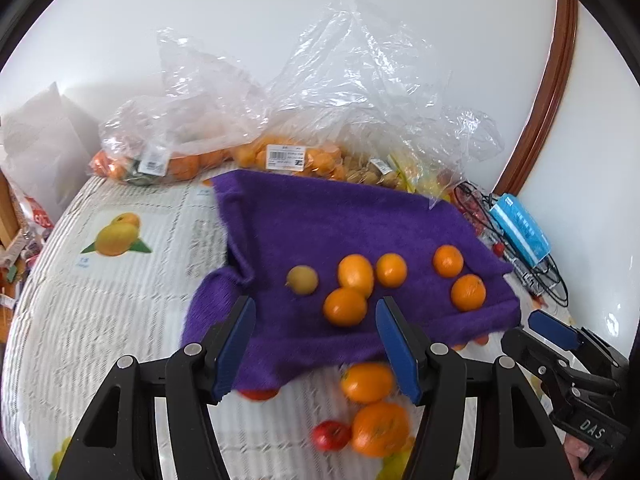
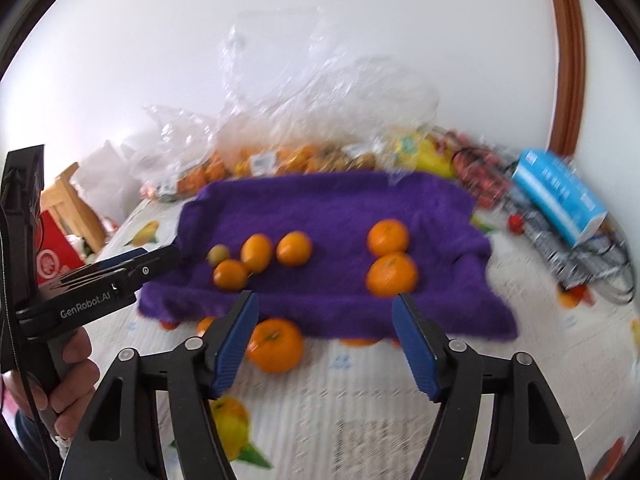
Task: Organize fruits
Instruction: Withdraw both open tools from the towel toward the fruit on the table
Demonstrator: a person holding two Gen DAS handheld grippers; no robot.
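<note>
A purple towel point(image 1: 320, 224) lies on the fruit-print tablecloth point(image 1: 120, 300). On the towel rest several oranges point(image 1: 355, 274) and one small yellow-green fruit point(image 1: 303, 279). Just off its near edge lie two oranges point(image 1: 366, 382) and a small red fruit point(image 1: 330, 435). My left gripper point(image 1: 316, 320) hovers open over the towel's near edge, nothing between its blue pads point(image 1: 240, 340). My right gripper point(image 2: 326, 308) is open too, over the towel point(image 2: 332, 216), with an orange point(image 2: 275, 345) on the cloth beside its left pad. Two oranges point(image 2: 392, 274) lie ahead of it.
Clear plastic bags point(image 1: 340, 92) of oranges and other fruit stand along the wall behind the towel. A blue box point(image 1: 520, 228) and black cables point(image 1: 536, 276) lie at the right. A wooden chair and a red bag point(image 2: 56, 256) are at the left. A hand point(image 2: 68, 384) holds the left gripper.
</note>
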